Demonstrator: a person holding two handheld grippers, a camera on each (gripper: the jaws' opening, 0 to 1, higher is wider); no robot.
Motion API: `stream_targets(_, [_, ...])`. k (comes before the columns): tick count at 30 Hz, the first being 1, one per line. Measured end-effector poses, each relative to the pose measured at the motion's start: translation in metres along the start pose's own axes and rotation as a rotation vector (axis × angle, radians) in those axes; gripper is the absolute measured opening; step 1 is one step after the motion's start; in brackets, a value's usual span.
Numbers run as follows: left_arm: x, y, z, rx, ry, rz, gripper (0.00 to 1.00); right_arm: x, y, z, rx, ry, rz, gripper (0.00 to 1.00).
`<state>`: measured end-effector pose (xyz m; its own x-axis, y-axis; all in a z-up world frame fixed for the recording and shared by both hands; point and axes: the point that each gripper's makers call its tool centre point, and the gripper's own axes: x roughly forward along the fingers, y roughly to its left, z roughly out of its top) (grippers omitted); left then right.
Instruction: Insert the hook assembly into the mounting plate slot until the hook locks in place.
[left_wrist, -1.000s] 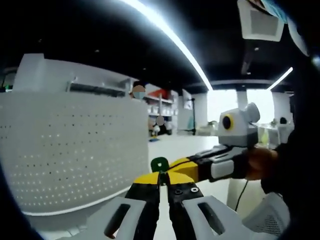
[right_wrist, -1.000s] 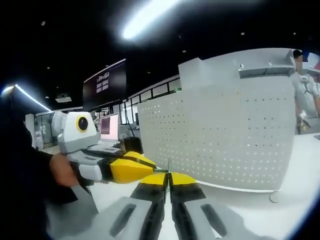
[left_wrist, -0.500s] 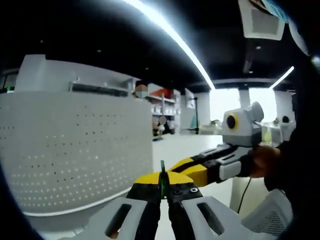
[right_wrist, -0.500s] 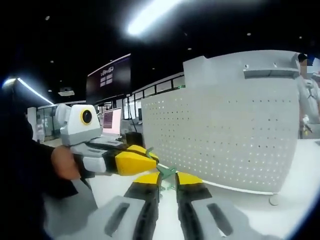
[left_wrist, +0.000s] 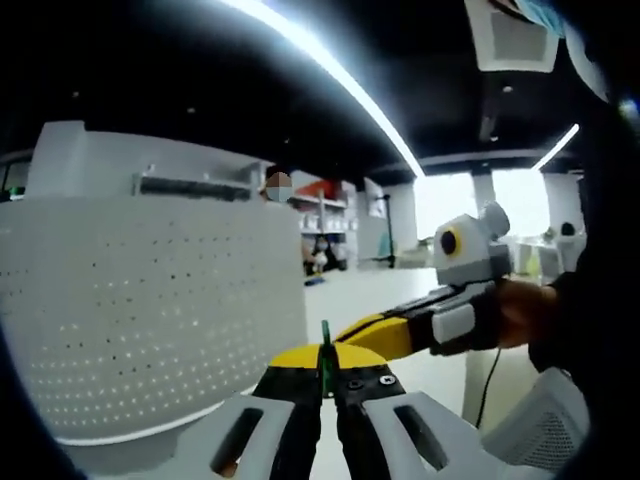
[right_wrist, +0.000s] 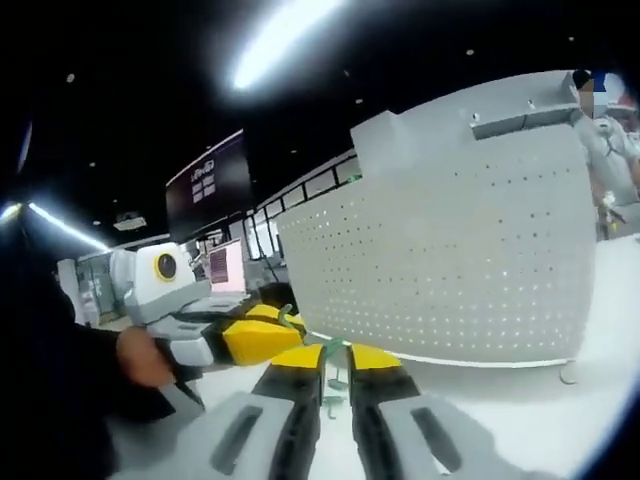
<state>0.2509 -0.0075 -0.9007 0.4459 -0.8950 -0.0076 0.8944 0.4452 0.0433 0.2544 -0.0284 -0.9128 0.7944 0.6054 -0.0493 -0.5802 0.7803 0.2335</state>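
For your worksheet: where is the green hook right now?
In the left gripper view, the green hook stands edge-on between the left tool tips, right of the white perforated panel.

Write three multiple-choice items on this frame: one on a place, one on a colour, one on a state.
1. In the left gripper view, the perforated panel lies toward which side?
A. left
B. right
C. bottom centre

2. What colour is the thin part held in the left tongs?
A. red
B. green
C. blue

3. How do the right tongs stand?
A. clamped flat together
B. slightly apart
C. out of view

Key: 1 A, the panel covers that view's left half. 2 B, a green sliver rises between the tips. 3 B, a gap shows between the tips, with the green part there.
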Motion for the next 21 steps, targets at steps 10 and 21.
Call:
stream_targets(10, [-0.0005,-0.0059,0.0049,0.030,-0.020,-0.027,0.02,-0.0009,0.0037,-0.0010,0.150,-0.019,0.034,0.04])
stream_targets(21, [-0.0011,-0.0055,0.0058,0.041,-0.023,-0.026,0.02,0.0021,0.0090,-0.0078,0.275,-0.002,0.079,0.06])
